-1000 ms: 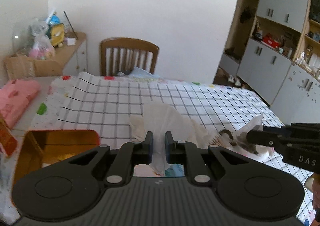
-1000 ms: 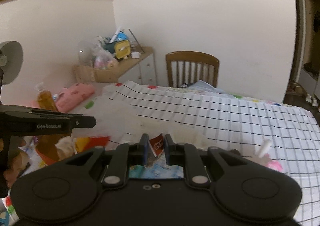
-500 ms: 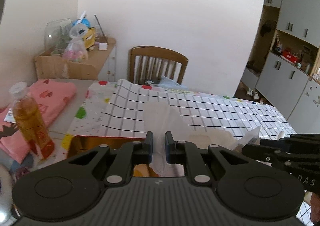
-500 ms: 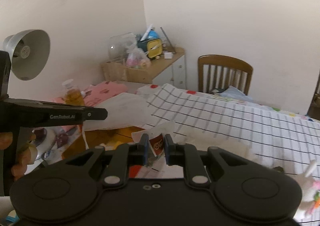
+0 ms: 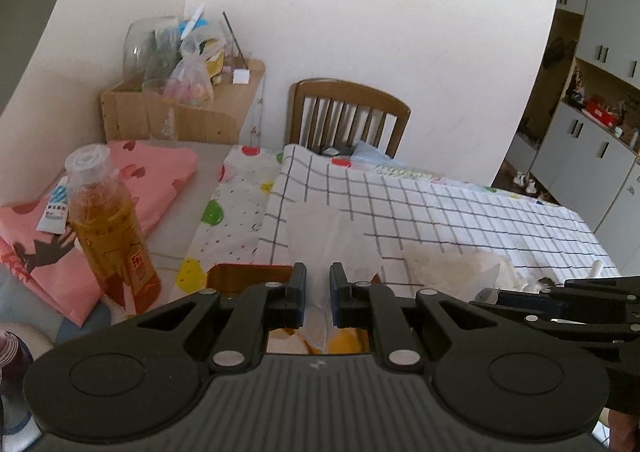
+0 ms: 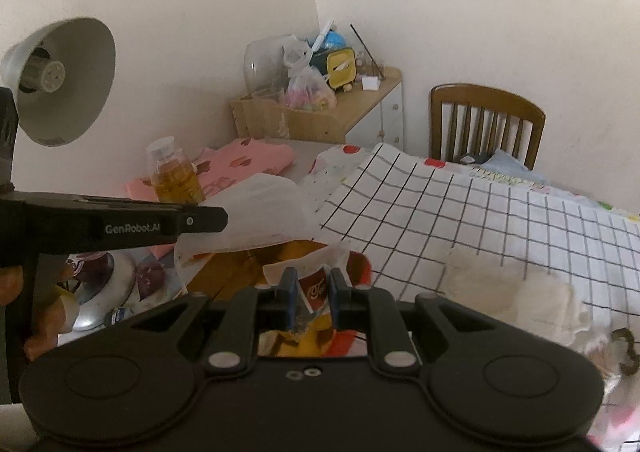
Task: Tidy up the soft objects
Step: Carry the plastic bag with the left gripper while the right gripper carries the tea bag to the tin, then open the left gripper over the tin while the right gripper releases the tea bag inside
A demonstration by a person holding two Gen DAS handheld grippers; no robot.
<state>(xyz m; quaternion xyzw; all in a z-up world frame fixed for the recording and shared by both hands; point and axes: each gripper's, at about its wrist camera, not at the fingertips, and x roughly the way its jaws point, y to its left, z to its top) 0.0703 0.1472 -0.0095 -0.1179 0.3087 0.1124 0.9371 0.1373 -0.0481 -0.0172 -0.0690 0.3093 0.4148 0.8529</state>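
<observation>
My left gripper (image 5: 318,284) is shut on a thin translucent plastic bag (image 5: 324,228) that fans up above its fingertips. The same bag (image 6: 264,212) spreads from the left gripper's arm in the right wrist view. My right gripper (image 6: 313,292) is shut on the bag's other edge, which carries a red and white label (image 6: 314,288). The bag hangs over an orange tin box (image 5: 248,276), also in the right wrist view (image 6: 236,272). A crumpled cream cloth (image 6: 512,292) lies on the checked tablecloth (image 6: 480,212) to the right.
A bottle of amber drink (image 5: 110,228) stands left of the box on folded pink fabric (image 5: 152,176). A desk lamp (image 6: 60,80) hangs at the left. A wooden chair (image 5: 348,116) and a cluttered side cabinet (image 5: 184,108) stand behind the table. Grey cupboards (image 5: 600,92) line the right.
Both grippers have swung left with the bag held between them. The bottle, pink fabric and lamp have come into view, and the orange box now sits under the grippers.
</observation>
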